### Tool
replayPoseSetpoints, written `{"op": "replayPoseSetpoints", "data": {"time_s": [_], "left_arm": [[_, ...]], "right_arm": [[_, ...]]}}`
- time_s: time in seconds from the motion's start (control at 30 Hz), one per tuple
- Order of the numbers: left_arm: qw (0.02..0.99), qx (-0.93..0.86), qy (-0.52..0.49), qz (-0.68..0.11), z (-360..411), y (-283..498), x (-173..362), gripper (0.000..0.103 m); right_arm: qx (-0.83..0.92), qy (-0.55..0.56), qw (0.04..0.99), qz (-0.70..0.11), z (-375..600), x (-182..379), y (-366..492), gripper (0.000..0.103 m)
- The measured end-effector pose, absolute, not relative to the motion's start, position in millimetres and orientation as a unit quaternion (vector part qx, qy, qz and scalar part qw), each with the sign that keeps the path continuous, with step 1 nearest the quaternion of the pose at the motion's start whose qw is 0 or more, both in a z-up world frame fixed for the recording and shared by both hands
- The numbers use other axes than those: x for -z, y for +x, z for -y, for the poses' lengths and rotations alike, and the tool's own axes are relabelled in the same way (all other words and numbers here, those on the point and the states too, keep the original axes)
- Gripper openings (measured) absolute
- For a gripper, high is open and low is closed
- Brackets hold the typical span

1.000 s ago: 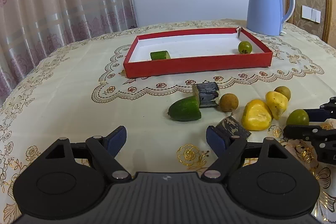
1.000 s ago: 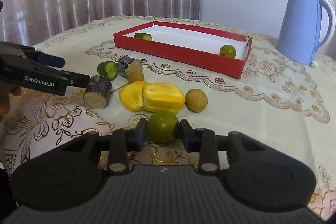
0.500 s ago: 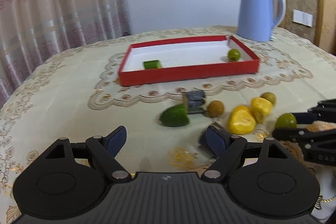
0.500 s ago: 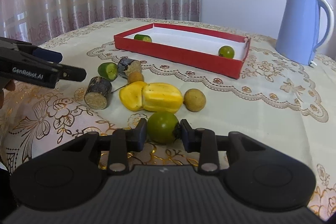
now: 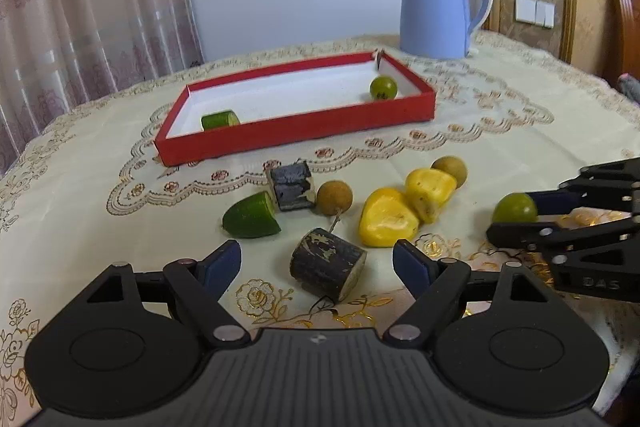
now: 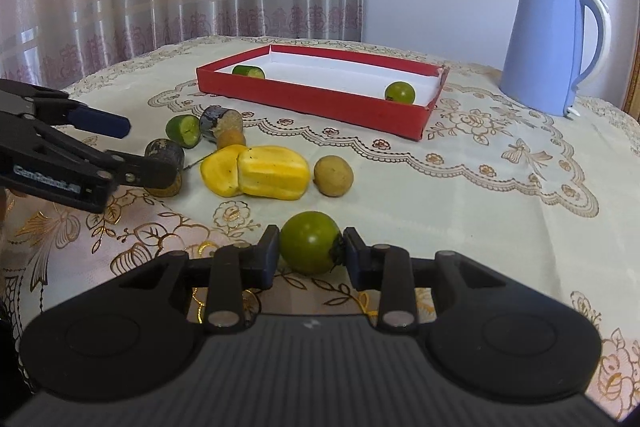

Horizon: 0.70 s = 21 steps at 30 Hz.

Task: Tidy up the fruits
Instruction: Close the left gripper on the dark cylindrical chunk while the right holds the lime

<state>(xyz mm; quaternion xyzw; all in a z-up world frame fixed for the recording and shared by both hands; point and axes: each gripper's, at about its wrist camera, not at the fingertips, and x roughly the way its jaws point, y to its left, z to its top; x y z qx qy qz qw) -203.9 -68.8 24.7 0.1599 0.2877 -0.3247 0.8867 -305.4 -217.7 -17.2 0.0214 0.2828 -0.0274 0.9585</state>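
White lettering, blurred, seemingly "GenRobot.AI", on the side of the left gripper (image 6: 120,147) at the left edge of the right wrist view, faint raised letters "DAS" on the right gripper (image 5: 516,217) at the lower right of the left wrist view, faint unreadable print near the rim of the blue kettle (image 5: 438,7)

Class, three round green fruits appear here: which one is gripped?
The green fruit on the tablecloth, clamped by the right gripper. The other round one lies loose in the red tray.

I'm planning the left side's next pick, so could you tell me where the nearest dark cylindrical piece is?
In the left wrist view, the dark cylindrical piece lies on the tablecloth, centred ahead of the open left hand-held gripper.
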Motion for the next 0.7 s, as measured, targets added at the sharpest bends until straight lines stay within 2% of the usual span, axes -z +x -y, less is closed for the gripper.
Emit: {"op": "replayPoseSetpoints", "data": {"time_s": [0.2,0.23,0.27,0.33,0.6,0.7], "left_arm": [[0.879,0.334,0.163,-0.300,76.7,-200.7,-15.7,0.081],[0.878,0.333,0.164,-0.301,77.3,-200.0,-14.4,0.075],[0.877,0.333,0.165,-0.304,78.1,-198.7,-13.1,0.063],[0.873,0.336,0.164,-0.314,78.9,-195.5,-9.7,0.052],[0.871,0.340,0.162,-0.314,78.1,-195.1,-9.3,0.051],[0.871,0.340,0.163,-0.315,77.6,-194.5,-9.5,0.045]], "right_arm": [[0.027,0.024,0.958,-0.284,218.3,17.6,-305.0,0.032],[0.026,0.024,0.958,-0.284,218.6,17.7,-304.8,0.032],[0.026,0.025,0.958,-0.284,218.7,17.9,-304.6,0.032],[0.026,0.025,0.958,-0.285,218.8,18.0,-304.5,0.032],[0.027,0.024,0.957,-0.287,218.1,18.0,-304.2,0.032],[0.027,0.024,0.957,-0.287,218.3,18.0,-304.2,0.032]]}}
